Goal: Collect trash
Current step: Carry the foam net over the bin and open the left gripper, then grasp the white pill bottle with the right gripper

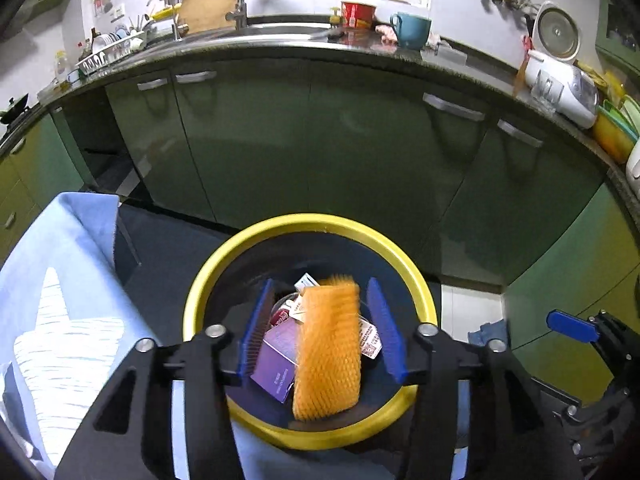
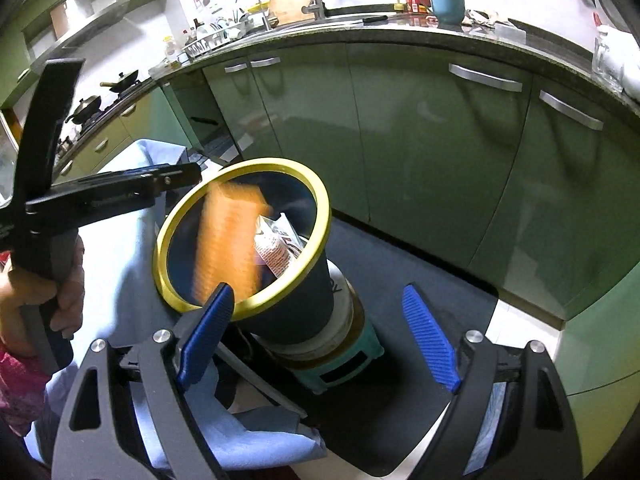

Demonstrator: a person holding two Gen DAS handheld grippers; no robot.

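My left gripper (image 1: 323,326) hangs over a dark bin with a yellow rim (image 1: 304,220). Between its blue pads (image 1: 260,324) is an orange foam net (image 1: 328,352), blurred, with a gap on either side, so nothing is gripped. Under the net, a purple box (image 1: 276,364) and printed wrappers (image 1: 370,342) lie in the bin. In the right wrist view the orange net (image 2: 224,240) is a blur inside the yellow rim (image 2: 280,166). A hand (image 2: 60,292) holds the left gripper (image 2: 168,178) at the bin's left. My right gripper (image 2: 320,332) stands open and empty beside the bin.
The bin rests on a white can on a teal stool (image 2: 352,356). A light blue cloth (image 1: 60,240) with a striped cloth (image 1: 60,352) on it covers the table at left. Green cabinets (image 1: 320,140) stand behind, with a teal mug (image 1: 412,30) on the counter.
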